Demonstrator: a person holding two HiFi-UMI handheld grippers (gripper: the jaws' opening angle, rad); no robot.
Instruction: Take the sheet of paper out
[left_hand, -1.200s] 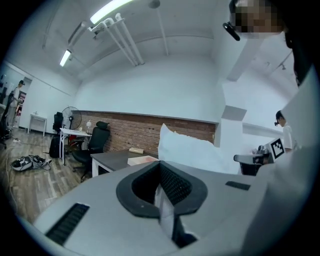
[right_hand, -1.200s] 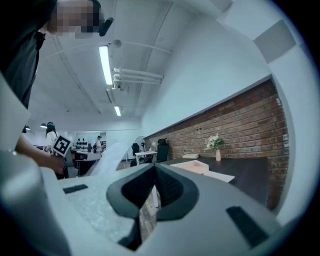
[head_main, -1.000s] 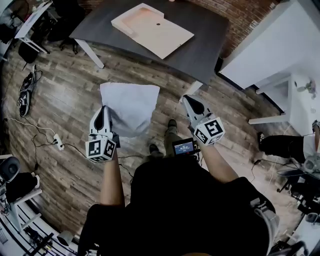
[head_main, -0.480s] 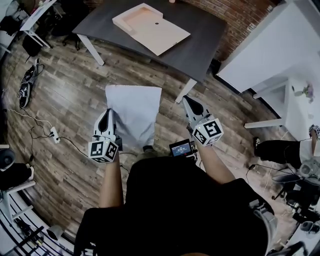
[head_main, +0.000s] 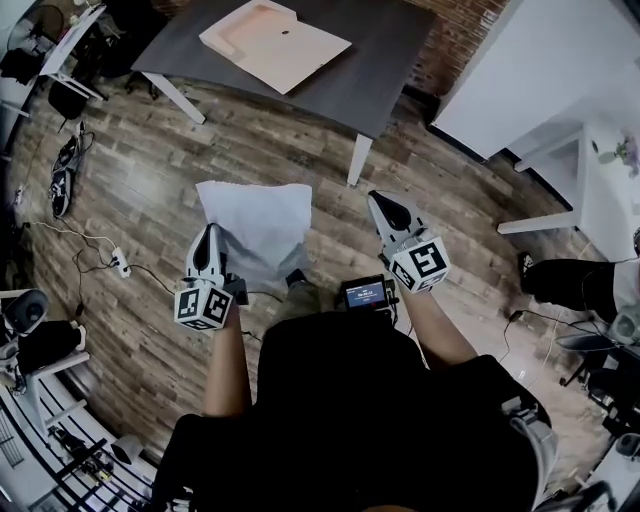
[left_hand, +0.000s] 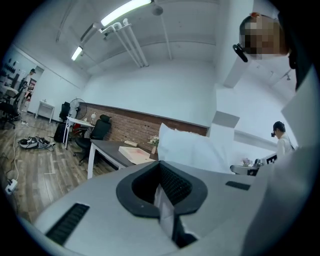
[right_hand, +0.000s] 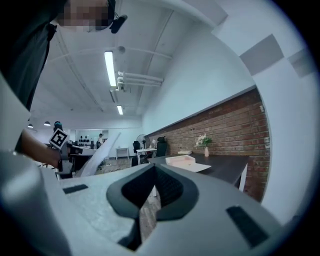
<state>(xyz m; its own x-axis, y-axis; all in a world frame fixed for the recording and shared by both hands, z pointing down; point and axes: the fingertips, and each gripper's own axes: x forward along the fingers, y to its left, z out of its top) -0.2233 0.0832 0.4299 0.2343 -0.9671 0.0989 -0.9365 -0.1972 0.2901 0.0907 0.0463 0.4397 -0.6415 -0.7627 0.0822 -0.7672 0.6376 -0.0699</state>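
Shoes (head_main: 60, 180) are seen lying at the far left of the wooden floor (head_main: 140, 190), and a white power strip (head_main: 119, 264) with its cable is seen nearer the person. Next, the left gripper (head_main: 209, 233) is held out level over the floor, its jaws closed on the near left corner of the sheet of paper (head_main: 258, 225). In the left gripper view the thin white edge is seen pinched between the black pads. The sheet is carried in the air, spread out ahead and to the right of that gripper, well apart from the dark table (head_main: 395, 60) at the top of the head view. On that table an open flat cardboard box (head_main: 275, 45) is seen lying. A small screen (head_main: 366, 294) is seen at the person's waist, between the two arms. Further right, the right gripper (head_main: 377, 201) is held level, and its jaws are shown together with nothing between them. A white table (head_main: 520, 70) is seen at the far right.
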